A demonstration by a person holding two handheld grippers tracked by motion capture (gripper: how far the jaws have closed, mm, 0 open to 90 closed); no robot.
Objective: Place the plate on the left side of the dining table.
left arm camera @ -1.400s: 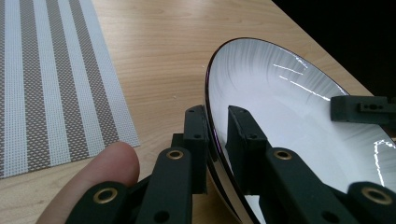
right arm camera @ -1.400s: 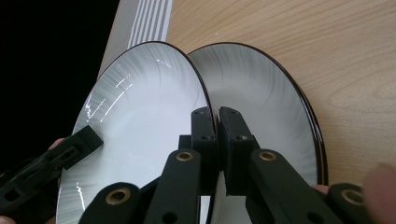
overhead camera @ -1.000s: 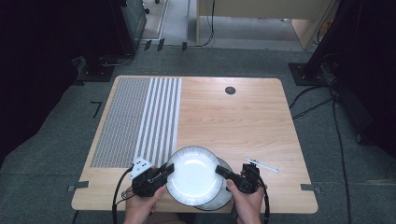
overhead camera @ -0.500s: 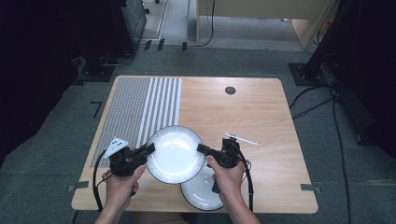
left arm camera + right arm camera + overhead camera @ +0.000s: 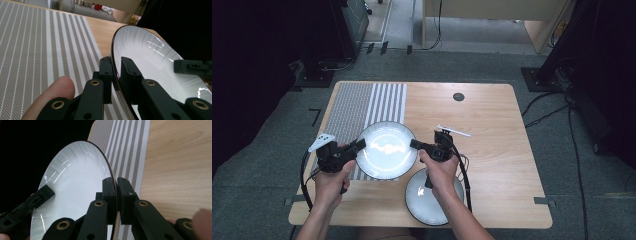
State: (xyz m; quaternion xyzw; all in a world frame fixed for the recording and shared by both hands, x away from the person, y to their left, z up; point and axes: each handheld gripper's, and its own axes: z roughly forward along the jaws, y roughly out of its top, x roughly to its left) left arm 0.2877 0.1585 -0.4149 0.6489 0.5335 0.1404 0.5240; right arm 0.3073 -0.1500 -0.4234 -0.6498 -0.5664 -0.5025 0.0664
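Note:
A white plate with a dark rim hangs just above the table, partly over the striped placemat. My left gripper is shut on its left rim and my right gripper is shut on its right rim. In the left gripper view the jaws pinch the rim of the plate, with the other gripper across it. The right gripper view has its jaws clamped on the plate. A second white plate lies on the wood near the front edge, under the right forearm.
A thin white stick-like item lies just beyond the right gripper. A small dark round insert sits in the wooden tabletop toward the back. Cables trail from both grippers. Dark floor and furniture surround the table.
Both grippers have lifted the upper plate off the lower one and carried it away from the person and to the left, over the placemat's edge. The lower plate stayed put.

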